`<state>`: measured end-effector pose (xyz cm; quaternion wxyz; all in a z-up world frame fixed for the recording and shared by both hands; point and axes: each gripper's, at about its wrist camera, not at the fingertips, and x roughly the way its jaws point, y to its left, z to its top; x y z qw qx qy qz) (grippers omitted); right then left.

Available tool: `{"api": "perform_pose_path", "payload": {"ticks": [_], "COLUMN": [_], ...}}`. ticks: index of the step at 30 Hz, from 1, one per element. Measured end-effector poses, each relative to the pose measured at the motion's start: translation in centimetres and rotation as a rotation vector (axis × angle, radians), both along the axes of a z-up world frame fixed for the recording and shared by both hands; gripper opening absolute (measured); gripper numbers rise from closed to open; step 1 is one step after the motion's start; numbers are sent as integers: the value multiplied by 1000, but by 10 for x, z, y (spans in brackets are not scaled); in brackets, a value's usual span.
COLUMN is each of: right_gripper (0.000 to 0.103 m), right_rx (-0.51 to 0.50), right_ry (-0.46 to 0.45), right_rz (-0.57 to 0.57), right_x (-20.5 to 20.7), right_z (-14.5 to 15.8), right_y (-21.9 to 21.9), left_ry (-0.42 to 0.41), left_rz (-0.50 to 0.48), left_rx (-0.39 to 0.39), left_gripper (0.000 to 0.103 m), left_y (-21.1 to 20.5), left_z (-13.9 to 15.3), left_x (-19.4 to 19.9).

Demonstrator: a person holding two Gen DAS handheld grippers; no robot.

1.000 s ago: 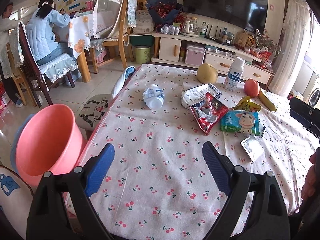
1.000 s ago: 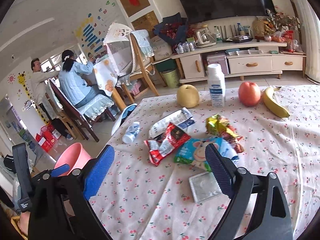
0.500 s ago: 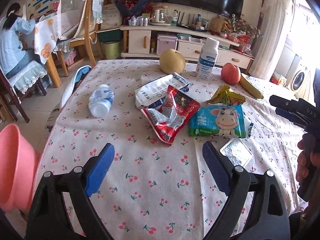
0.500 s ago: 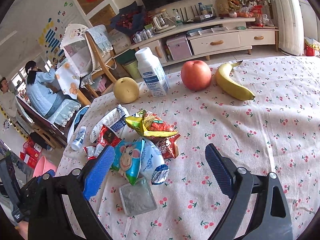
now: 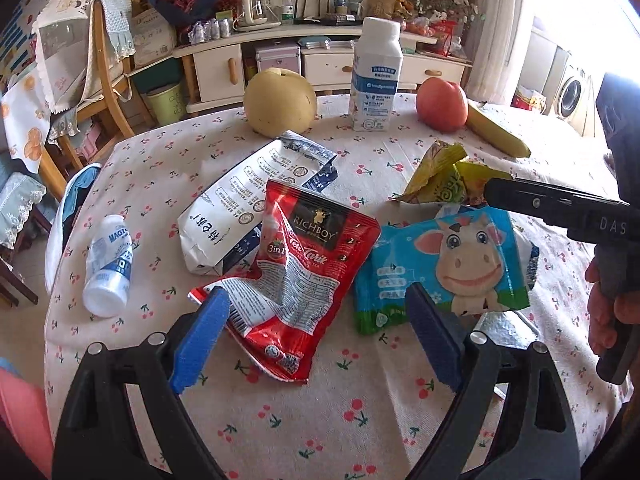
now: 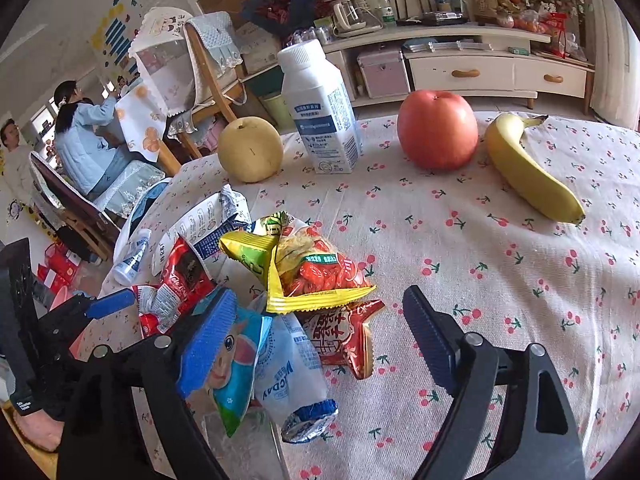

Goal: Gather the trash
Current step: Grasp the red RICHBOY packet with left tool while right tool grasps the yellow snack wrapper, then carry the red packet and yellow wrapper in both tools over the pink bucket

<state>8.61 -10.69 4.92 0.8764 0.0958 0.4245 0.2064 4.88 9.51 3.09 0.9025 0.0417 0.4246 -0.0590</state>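
Observation:
Trash lies in a heap on the cherry-print table [image 5: 280,420]: a red Richboy packet [image 5: 304,264], a white paper bag [image 5: 244,208], a blue cow wrapper [image 5: 448,264], a yellow snack bag [image 6: 304,260], a red star wrapper [image 6: 348,340], a white-blue pouch [image 6: 292,384] and a small plastic bottle [image 5: 108,268] lying on its side. My left gripper [image 5: 316,340] is open and empty, its fingers either side of the red packet's near end. My right gripper [image 6: 320,340] is open and empty over the wrappers; it shows in the left wrist view [image 5: 560,208].
A pear [image 5: 280,104], an upright milk bottle [image 5: 376,76], an apple [image 6: 438,130] and a banana [image 6: 528,172] stand at the table's far side. A pink bin [image 5: 20,412] is off the table's left edge. Chairs and people are at far left.
Both grippers have moved forward and down toward the trash heap, which now looks much larger. The pink bin has slid almost out of the left wrist view. Both stayed open.

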Motion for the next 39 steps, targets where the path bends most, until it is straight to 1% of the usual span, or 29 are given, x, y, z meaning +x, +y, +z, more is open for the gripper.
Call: {"api": "perform_pose_path", "payload": {"ticks": [4, 8, 12, 13, 14, 16, 18, 19, 21, 22, 23, 25, 27, 29, 32, 34, 39], "right_gripper": [83, 83, 83, 81, 76, 58, 56, 55, 52, 51, 51, 48, 45, 42, 33, 31, 29], "right_rx": [4, 14, -9, -16, -22, -24, -27, -27, -24, -23, -21, -23, -21, -19, -5, 2, 14], "right_ry": [7, 23, 7, -1, -8, -8, -15, -20, -24, -27, -29, -35, -36, -40, -37, -33, -44], "right_rz": [15, 29, 42, 41, 38, 43, 41, 41, 39, 39, 41, 43, 44, 40, 35, 31, 22], "right_x": [10, 19, 21, 21, 21, 21, 21, 21, 20, 20, 19, 18, 17, 16, 14, 14, 7], "right_z": [-6, -10, -10, -10, -10, -10, -10, -9, -8, -7, -6, -5, -3, -2, 0, 0, 8], "right_y": [5, 10, 17, 18, 18, 19, 18, 18, 17, 16, 16, 15, 13, 11, 6, 3, -2], "left_ry": [-17, -11, -21, -20, -20, -12, -7, -9, -13, -9, -1, -8, -11, -7, -4, -2, -3], "left_rz": [-19, -33, -50, -44, -36, -30, -27, -26, -17, -10, -2, 20, 36, 55, 74, 82, 116], "left_rx": [21, 32, 45, 51, 56, 50, 54, 59, 52, 37, 25, 22, 20, -7, -27, -39, -87], "left_gripper": [90, 90, 90, 90, 90, 90, 90, 89, 73, 69, 60, 59, 55, 53, 52, 51, 50], "left_y": [2, 5, 6, 6, 7, 9, 9, 8, 9, 9, 10, 10, 10, 13, 15, 15, 20], "left_z": [-1, -4, -5, -6, -7, -10, -13, -14, -15, -15, -17, -17, -16, -15, -14, -14, -10], "left_x": [9, 16, 19, 21, 22, 25, 27, 27, 27, 27, 27, 27, 26, 24, 18, 12, -7]}}
